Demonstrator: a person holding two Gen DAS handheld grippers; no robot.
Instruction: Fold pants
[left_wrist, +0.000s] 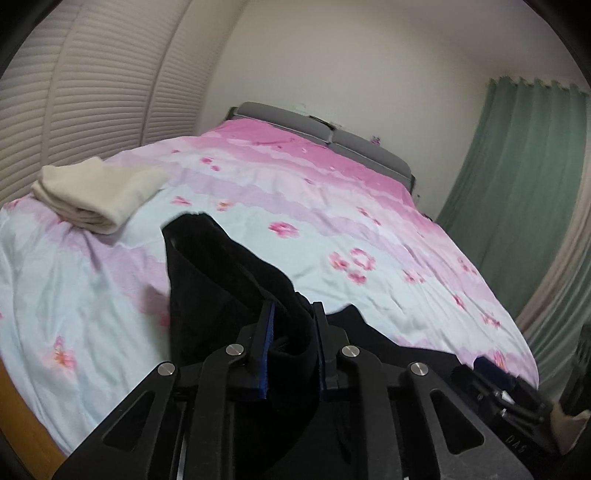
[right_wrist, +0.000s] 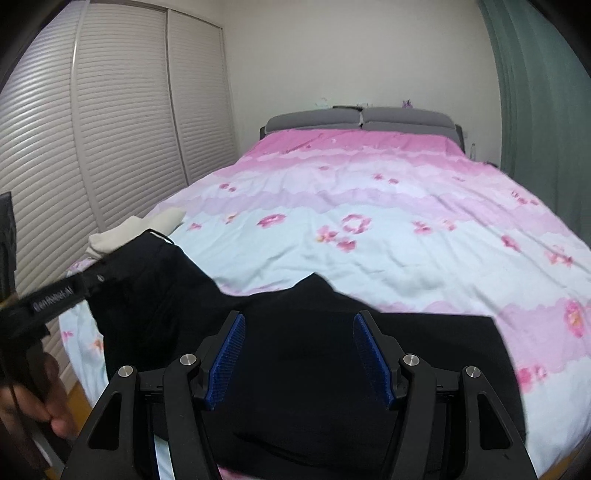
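Note:
Black pants (left_wrist: 207, 266) lie at the near end of the bed, and one edge is lifted off the cover. My left gripper (left_wrist: 291, 306) is shut on a bunched fold of that black fabric, which hangs up and to the left from its blue pads. In the right wrist view the left gripper (right_wrist: 99, 277) comes in from the left, held by a hand (right_wrist: 37, 398), with the pants (right_wrist: 314, 369) raised at that corner. My right gripper (right_wrist: 299, 317) stands open above the flat part of the pants, its pads wide apart and not pressing on the cloth.
A folded cream garment (left_wrist: 96, 192) lies at the left edge of the pink and pale-blue floral bed cover (left_wrist: 332, 206). Slatted wardrobe doors (right_wrist: 110, 129) run along the left, a green curtain (left_wrist: 517, 177) hangs on the right, and a grey headboard (right_wrist: 362, 118) is at the far end.

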